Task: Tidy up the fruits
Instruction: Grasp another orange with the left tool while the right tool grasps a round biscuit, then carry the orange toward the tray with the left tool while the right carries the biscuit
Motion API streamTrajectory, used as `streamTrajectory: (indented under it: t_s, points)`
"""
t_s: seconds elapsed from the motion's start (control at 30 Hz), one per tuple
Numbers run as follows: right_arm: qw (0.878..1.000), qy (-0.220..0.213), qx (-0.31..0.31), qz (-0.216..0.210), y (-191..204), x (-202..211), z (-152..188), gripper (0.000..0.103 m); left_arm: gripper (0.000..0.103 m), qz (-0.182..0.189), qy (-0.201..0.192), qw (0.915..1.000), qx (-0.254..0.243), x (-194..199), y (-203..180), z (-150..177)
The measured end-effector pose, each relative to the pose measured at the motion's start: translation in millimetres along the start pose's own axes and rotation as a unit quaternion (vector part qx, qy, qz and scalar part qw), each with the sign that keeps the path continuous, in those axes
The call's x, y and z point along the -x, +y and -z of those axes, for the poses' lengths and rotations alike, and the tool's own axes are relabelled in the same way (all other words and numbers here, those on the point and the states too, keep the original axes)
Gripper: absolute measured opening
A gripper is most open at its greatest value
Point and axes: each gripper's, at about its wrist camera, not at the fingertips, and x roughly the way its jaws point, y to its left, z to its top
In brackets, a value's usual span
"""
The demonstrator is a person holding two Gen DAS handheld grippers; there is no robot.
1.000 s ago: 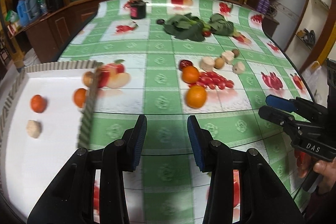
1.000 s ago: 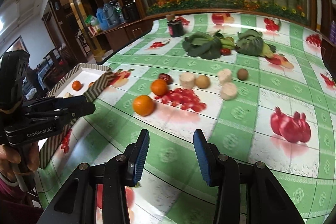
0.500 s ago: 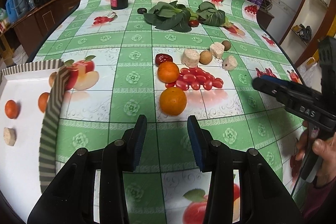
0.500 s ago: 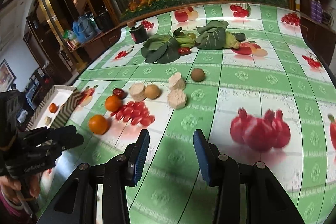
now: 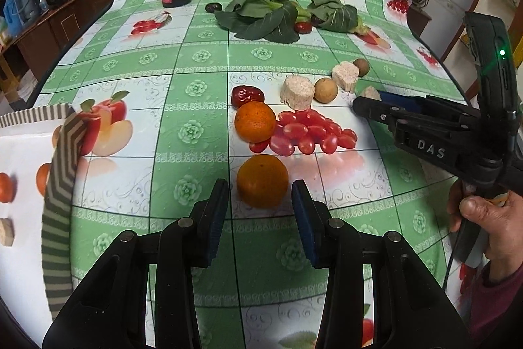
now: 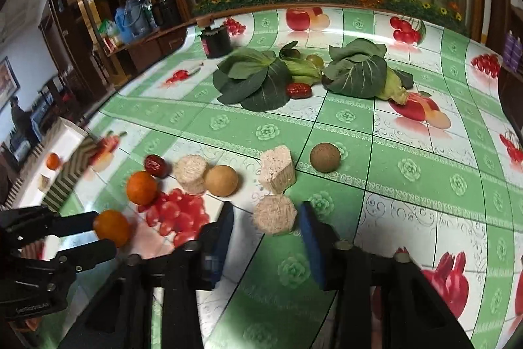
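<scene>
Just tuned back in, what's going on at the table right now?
A person is sorting fruit with a gripper in each hand. The left gripper sits just short of the near orange, jaws apart and not yet on it. The right gripper has its jaws closing around a pale round chunk, which lies between them. Two oranges and a pale chunk already sit in the white tray at the left.

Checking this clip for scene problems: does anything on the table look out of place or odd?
Yes: among the fruit lie leafy greens at the far side and a dark jar beyond them. Nothing looks spilled or damaged. The tray at the left already holds some pieces.
</scene>
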Motion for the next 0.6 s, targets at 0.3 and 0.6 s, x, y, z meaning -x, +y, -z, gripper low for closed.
streamTrajectory:
  t_s: [0.3,0.6]
  points:
    - [1.0,-0.006,0.008,0.008,-0.8,3.4,6.1,0.028,0.031,0.009,-0.013,0.9999,0.003,-7.2,2.1,-3.3]
    - [1.0,-0.022,0.001,-0.001,13.7,29.5,19.9,0.028,0.031,-0.001,-0.032,0.9995,-0.001,14.9,1.8,7.1]
